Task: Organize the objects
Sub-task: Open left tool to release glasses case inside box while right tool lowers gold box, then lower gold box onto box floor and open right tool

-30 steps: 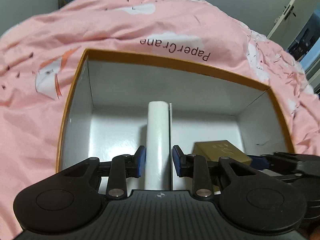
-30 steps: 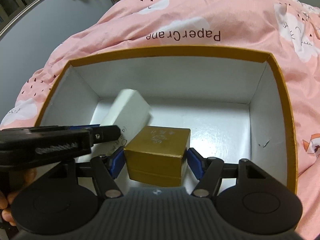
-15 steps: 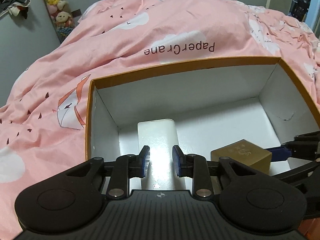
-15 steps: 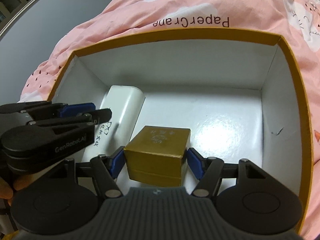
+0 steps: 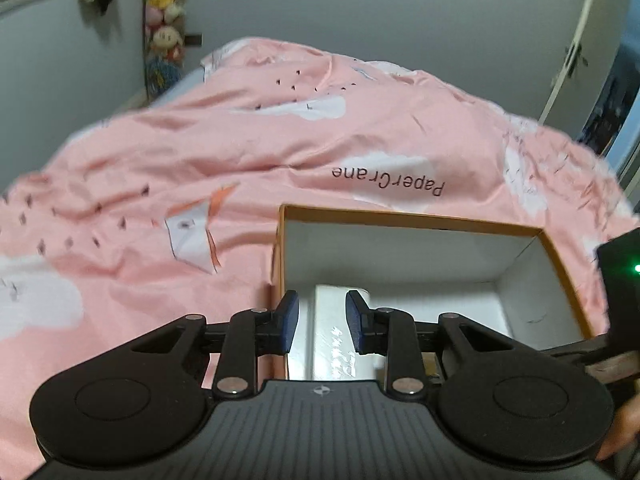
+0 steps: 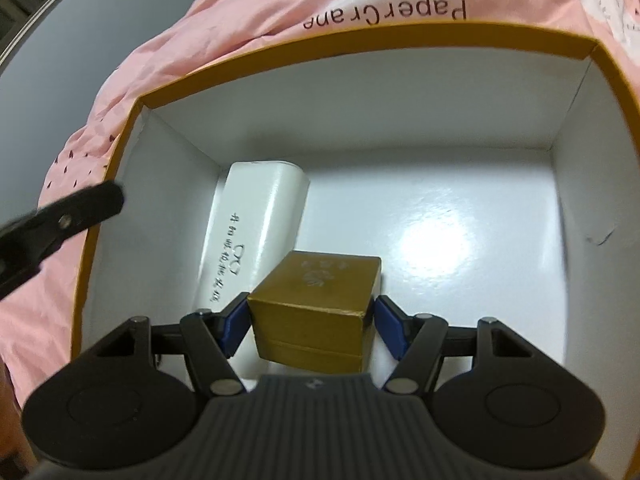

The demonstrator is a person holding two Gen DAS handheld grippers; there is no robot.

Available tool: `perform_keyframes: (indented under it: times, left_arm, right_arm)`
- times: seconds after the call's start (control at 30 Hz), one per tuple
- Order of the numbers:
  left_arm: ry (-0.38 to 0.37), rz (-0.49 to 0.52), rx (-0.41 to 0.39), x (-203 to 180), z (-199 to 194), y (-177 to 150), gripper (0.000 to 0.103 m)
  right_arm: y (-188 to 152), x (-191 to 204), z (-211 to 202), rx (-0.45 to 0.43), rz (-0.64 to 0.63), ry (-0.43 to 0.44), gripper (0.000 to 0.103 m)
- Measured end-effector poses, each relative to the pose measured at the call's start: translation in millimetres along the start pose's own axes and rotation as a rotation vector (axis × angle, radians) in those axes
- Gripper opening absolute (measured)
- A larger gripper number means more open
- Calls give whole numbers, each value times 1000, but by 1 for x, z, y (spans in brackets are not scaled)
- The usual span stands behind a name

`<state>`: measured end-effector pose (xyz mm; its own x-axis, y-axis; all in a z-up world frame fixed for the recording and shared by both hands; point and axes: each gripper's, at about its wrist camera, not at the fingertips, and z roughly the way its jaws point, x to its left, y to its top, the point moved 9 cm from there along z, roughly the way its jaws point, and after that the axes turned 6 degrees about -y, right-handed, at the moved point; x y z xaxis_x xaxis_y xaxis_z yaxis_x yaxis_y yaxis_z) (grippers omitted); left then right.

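Through the left wrist camera, the left gripper stood above the near left corner of the open box, an orange-rimmed carton with white inner walls resting on a pink bedspread. Its jaws stood a little apart with nothing between the blue pads; the white case lay below them on the box floor, seen in the gap, and was not gripped. This view alone took in the room beyond the bed: a grey wall, a column of plush toys hanging at the far left, and a door at the right. At the right edge part of the right gripper's black body appeared, with a green light on it. The gold box was not plainly visible here.

The right wrist camera looked steeply down into the box and showed most of its glossy floor. The white case lay lengthwise along the left wall, printed characters running down its side. The gold box sat between the blue pads of the right gripper, whose jaws stood about half open and pressed on its two sides; its far left corner met the white case. A black finger of the left gripper reached in from the left edge, over the box rim.
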<state>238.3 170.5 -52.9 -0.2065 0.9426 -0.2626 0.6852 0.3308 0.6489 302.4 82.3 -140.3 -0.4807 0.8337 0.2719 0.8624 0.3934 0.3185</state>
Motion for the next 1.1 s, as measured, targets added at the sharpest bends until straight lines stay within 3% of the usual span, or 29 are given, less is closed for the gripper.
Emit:
perform_keyframes:
  times: [0.27, 0.53, 0.8, 0.93, 1.1]
  left_arm:
    - [-63, -77, -1, 11, 2, -10, 26]
    - [-107, -127, -14, 18, 2, -15, 19]
    - [-81, -133, -23, 13, -14, -26, 19]
    - [-76, -135, -27, 11, -14, -31, 19]
    - [-83, -140, -26, 10, -13, -33, 19]
  right_arm:
    - [8, 15, 8, 6, 84, 27, 68]
    - [18, 10, 9, -16, 87, 25, 67]
    - [-11, 3, -7, 118, 19, 70, 67]
    - [-25, 0, -14, 213, -55, 70, 67]
    - [-32, -1, -3, 345, -57, 91, 67]
